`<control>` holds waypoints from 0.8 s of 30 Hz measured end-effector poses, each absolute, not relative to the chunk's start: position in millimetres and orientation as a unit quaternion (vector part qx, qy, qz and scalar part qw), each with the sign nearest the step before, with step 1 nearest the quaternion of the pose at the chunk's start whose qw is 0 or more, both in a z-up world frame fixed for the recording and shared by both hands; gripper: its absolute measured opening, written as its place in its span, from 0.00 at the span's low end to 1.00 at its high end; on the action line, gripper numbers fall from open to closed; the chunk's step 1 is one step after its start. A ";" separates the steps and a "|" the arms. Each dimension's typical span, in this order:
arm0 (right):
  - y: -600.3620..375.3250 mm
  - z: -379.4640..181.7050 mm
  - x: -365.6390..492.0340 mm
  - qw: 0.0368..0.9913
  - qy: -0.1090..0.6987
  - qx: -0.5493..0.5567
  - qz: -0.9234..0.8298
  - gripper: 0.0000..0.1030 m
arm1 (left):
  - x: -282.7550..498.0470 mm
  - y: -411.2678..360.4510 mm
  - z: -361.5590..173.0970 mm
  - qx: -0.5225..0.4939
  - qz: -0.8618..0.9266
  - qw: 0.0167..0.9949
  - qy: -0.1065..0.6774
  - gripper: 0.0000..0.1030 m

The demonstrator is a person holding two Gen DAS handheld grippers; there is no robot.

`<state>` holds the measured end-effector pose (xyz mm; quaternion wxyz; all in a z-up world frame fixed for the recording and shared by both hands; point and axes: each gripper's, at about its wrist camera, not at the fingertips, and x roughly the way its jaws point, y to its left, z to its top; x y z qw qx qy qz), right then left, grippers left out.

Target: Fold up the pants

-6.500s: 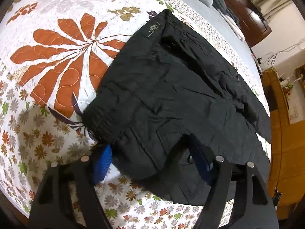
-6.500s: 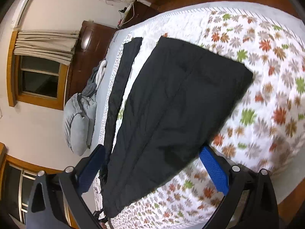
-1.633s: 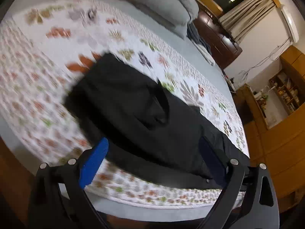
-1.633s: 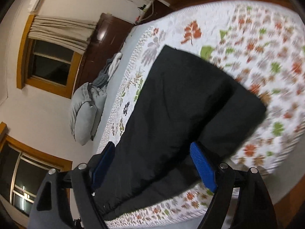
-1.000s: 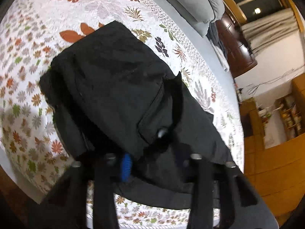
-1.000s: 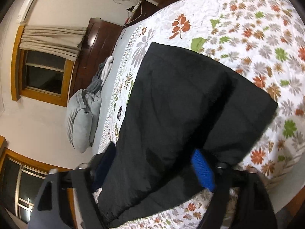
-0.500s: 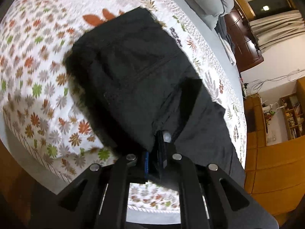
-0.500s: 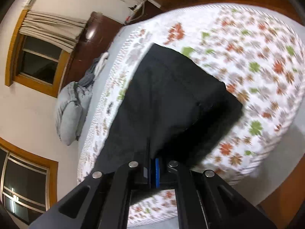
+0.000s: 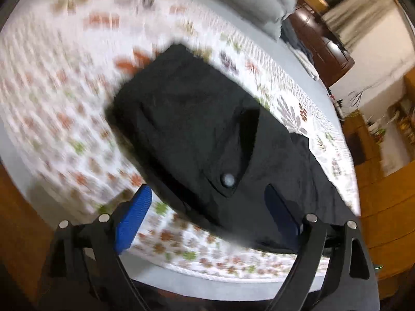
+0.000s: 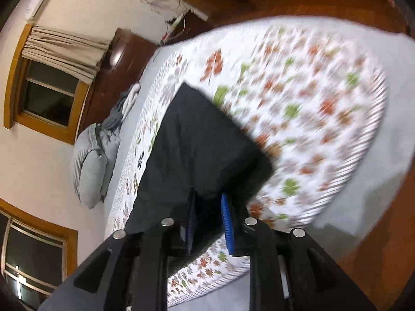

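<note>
Black pants (image 9: pixel 197 134) lie partly folded on a floral quilt (image 9: pixel 59 119). The left gripper (image 9: pixel 207 207) hovers above with jaws spread wide; the right gripper (image 10: pixel 207 223), nearly closed, pinches the pants' edge, probably to carry the fold.

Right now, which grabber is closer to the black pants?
Right. The right gripper has its fingers nearly closed around a fold of the pants. The left gripper is wide open, hovering above the pants without touching them.

no legible txt, no labels, no nos.
</note>
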<state>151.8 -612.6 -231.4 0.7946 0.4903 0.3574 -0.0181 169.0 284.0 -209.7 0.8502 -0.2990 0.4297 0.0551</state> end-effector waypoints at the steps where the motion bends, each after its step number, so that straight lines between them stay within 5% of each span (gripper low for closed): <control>1: -614.1 -226.5 149.3 0.798 0.353 0.487 -0.021 0.20 | 166.4 283.0 -202.4 -0.286 0.054 0.856 0.427 0.85; 12: -598.9 -213.2 171.3 0.813 0.343 0.470 0.002 0.20 | 181.9 302.0 -179.4 -0.266 0.063 0.881 0.387 0.89; 16: -612.1 -240.1 174.6 0.794 0.374 0.478 -0.026 0.00 | 201.8 305.8 -215.8 -0.262 0.069 0.857 0.438 0.89; 21: -609.9 -239.9 176.1 0.800 0.397 0.448 -0.025 0.00 | 199.6 313.4 -242.3 -0.283 0.075 0.841 0.454 0.89; 24: -607.5 -224.0 176.0 0.807 0.394 0.440 -0.020 0.15 | 191.5 315.2 -231.0 -0.287 0.075 0.851 0.433 0.89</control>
